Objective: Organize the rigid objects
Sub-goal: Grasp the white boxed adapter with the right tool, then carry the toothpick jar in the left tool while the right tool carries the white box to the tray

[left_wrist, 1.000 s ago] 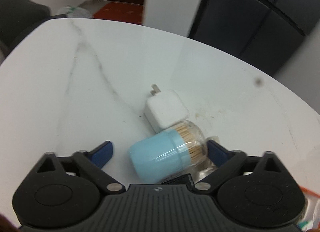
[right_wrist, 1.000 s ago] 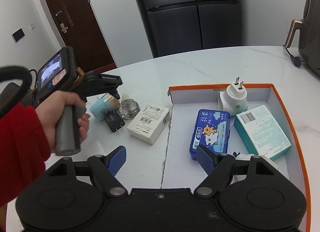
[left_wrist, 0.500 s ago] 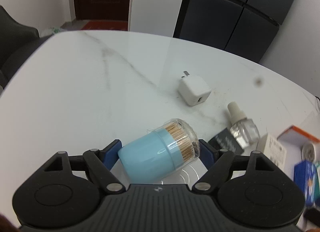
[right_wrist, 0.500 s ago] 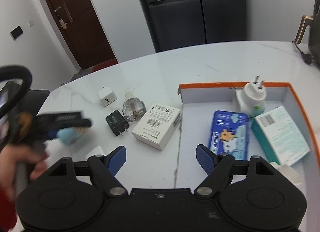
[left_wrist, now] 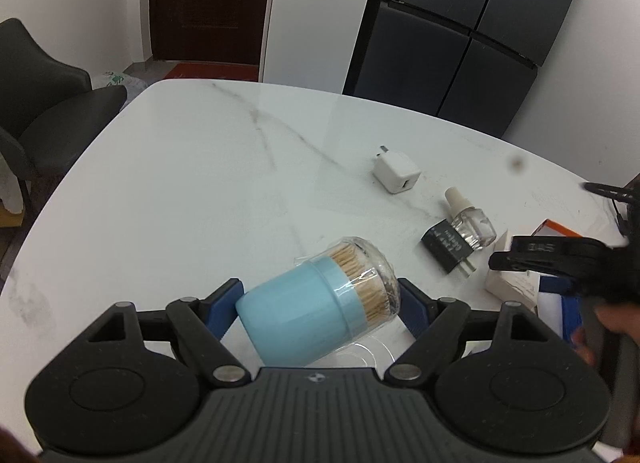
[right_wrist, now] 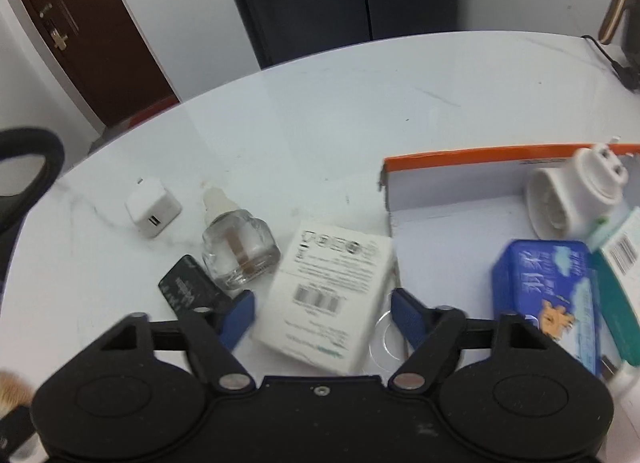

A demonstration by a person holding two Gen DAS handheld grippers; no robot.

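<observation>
White marbled surface point(left_wrist: 200, 191), dark fridge behind. Left wrist view: left gripper point(left_wrist: 320, 299) fingers closed on the blue toothpick jar point(left_wrist: 316, 311), tilted, clear lid pointing away, held above the surface. Right wrist view: right gripper point(right_wrist: 322, 313) fingers spread wide, gripping nothing, straddling the white box point(right_wrist: 328, 295); that box lies just left of the orange-rimmed tray point(right_wrist: 460, 155).

Left wrist view: right gripper point(left_wrist: 560, 255) motion-blurred, its fingertips not resolvable; it covers most of the white box point(left_wrist: 510, 285) and orange-rimmed tray point(left_wrist: 554, 226). Toothpick jar point(left_wrist: 320, 309) base hidden behind gripper body.

Right wrist view: blue box point(right_wrist: 548, 283) and teal box point(right_wrist: 618, 283) blurred, print unreadable; teal box cut by right edge. Black adapter point(right_wrist: 188, 291) partly hidden by finger.
</observation>
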